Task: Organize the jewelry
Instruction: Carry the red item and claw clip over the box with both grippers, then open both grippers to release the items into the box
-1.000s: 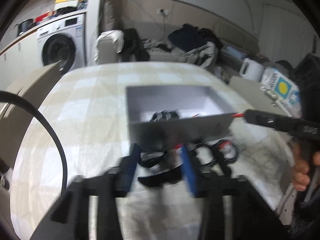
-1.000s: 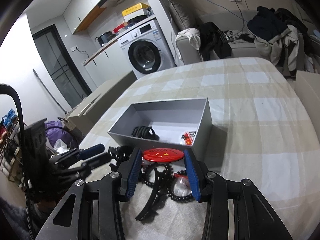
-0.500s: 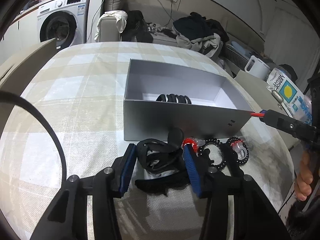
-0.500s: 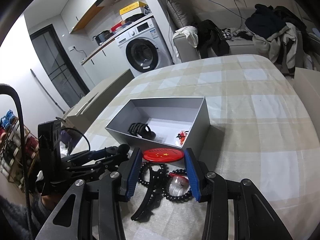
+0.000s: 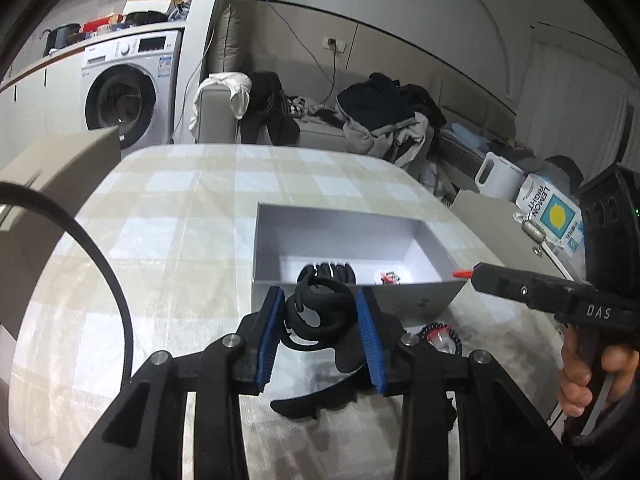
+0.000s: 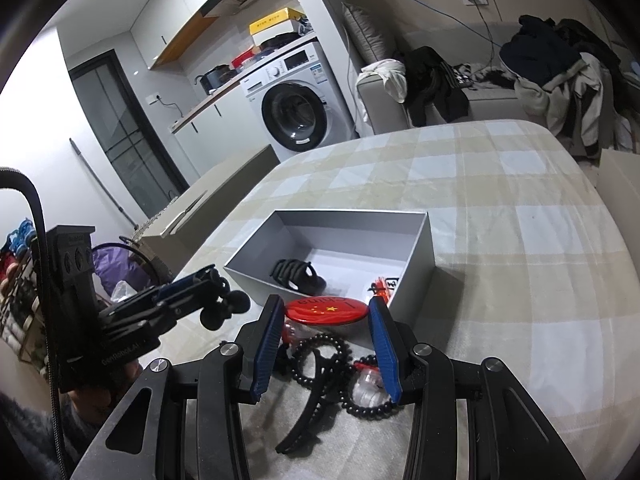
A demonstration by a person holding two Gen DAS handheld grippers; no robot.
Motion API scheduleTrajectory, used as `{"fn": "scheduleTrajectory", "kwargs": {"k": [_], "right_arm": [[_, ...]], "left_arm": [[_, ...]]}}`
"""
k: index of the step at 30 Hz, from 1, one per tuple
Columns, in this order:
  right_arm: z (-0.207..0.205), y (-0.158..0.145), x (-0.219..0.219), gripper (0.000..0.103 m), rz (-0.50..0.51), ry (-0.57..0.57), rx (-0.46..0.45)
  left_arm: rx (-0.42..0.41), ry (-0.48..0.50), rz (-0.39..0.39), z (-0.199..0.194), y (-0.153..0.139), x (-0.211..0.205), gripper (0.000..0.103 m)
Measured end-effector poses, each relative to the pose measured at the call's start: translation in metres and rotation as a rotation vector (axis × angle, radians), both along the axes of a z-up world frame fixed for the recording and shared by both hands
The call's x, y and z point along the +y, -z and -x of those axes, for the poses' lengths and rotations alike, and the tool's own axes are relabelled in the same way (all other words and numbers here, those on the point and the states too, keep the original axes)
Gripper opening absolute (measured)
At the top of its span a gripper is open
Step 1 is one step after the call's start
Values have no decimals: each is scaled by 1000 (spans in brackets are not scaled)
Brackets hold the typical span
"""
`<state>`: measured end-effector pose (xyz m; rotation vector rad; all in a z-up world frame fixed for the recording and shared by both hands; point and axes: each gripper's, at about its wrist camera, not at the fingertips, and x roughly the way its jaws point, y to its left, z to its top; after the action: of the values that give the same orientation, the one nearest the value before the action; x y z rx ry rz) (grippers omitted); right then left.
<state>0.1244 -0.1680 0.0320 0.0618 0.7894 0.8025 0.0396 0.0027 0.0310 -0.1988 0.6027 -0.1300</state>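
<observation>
Two pieces already lie in the grey box (image 6: 416, 256). A black hair claw (image 5: 320, 316) is clamped in the left gripper (image 5: 318, 320) just before the box's near wall. A red badge (image 6: 326, 310) is gripped by the right gripper (image 6: 326, 334); beaded bracelets (image 6: 340, 376) are left on the surface (image 6: 520, 280).

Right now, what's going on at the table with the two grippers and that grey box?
A person is sorting accessories into the grey box. The left gripper is shut on a black hair claw, lifted in front of the box's near wall. The right gripper holds a red round badge beside the box. A black hair clip and a small red item already lie inside. Black bead bracelets and another claw clip wait on the checked cloth.
</observation>
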Motion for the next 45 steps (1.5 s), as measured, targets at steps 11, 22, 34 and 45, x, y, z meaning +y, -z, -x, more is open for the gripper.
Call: {"fn": "scheduleTrajectory", "kwargs": {"k": [11, 22, 34, 45], "right_arm": [[-17, -4, 10, 42, -28, 0, 17], [-43, 15, 36, 42, 13, 5, 85], [-46, 17, 42, 42, 109, -40, 54], [-46, 16, 44, 47, 128, -30, 47]], "left_arm": [[-92, 0, 17, -28, -24, 6, 31], [-17, -8, -39, -59, 1, 6, 31], [31, 18, -56, -47, 6, 3, 31], [48, 13, -12, -49, 4, 6, 31]]}}
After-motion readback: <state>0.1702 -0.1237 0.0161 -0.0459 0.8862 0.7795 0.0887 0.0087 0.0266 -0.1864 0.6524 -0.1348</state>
